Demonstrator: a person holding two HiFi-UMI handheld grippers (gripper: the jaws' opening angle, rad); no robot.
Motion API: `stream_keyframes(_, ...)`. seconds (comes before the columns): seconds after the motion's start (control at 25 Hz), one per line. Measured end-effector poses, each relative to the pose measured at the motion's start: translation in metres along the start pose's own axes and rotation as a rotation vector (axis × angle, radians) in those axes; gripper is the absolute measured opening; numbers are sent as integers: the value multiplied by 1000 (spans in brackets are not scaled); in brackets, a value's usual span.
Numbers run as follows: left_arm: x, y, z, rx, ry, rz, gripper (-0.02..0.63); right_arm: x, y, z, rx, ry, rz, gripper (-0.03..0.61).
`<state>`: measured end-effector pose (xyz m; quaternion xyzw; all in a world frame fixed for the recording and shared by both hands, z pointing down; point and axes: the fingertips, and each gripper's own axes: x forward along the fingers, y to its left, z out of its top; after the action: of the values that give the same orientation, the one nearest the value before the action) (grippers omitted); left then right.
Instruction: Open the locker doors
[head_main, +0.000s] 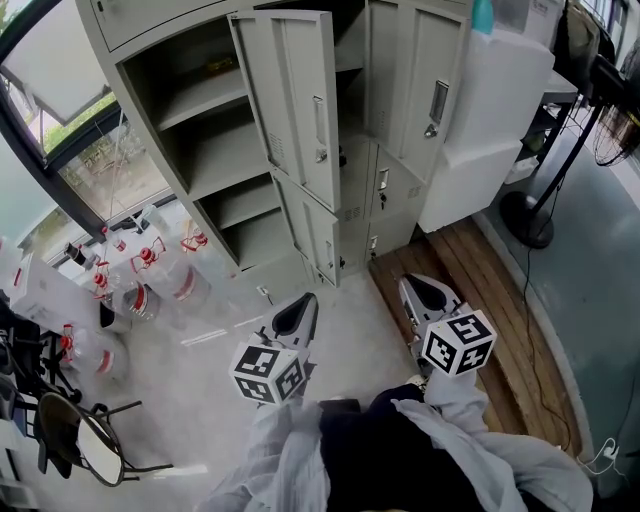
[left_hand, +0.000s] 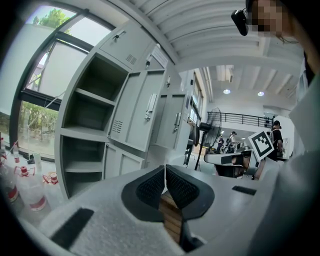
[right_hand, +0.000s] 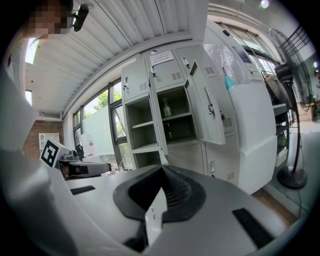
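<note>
**Claws.** The left claw (head_main: 297, 318) has its jaws together, tips meeting, with nothing between them. The right claw (head_main: 425, 297) also has its jaws together and holds nothing. Both claws sit at the near side of the scene, side by side, and point toward the locker (head_main: 200, 120). Neither touches it; both are well apart from it.

**Locker.** The grey metal locker stands at the far side.
- Left column: the compartments are open and the bare shelves are exposed.
- Upper door (head_main: 290, 100): swung wide toward the near side, with its handle (head_main: 319, 125) on the right edge.
- Lower door (head_main: 318, 235): directly below the upper door, also swung out.
- Right column: the upper door (head_main: 425, 85) stands ajar. The small doors beneath it (head_main: 385, 190) appear closed.

**Surroundings.** A white appliance (head_main: 495, 110) stands just beside the locker on the right. A fan (head_main: 527, 218) stands farther right. Clear bottles with red caps (head_main: 150, 265) are grouped on the floor at the left. A strip of wooden boards (head_main: 490, 310) lies under the right claw.
</note>
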<state>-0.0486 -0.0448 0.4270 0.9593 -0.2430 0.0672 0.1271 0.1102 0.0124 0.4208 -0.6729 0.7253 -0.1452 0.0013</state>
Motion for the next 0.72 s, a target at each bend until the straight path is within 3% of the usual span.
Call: stream_keyframes(0.72, -1, 13, -3, -13, 7, 3, 14, 7, 4, -4, 41, 2, 2, 0)
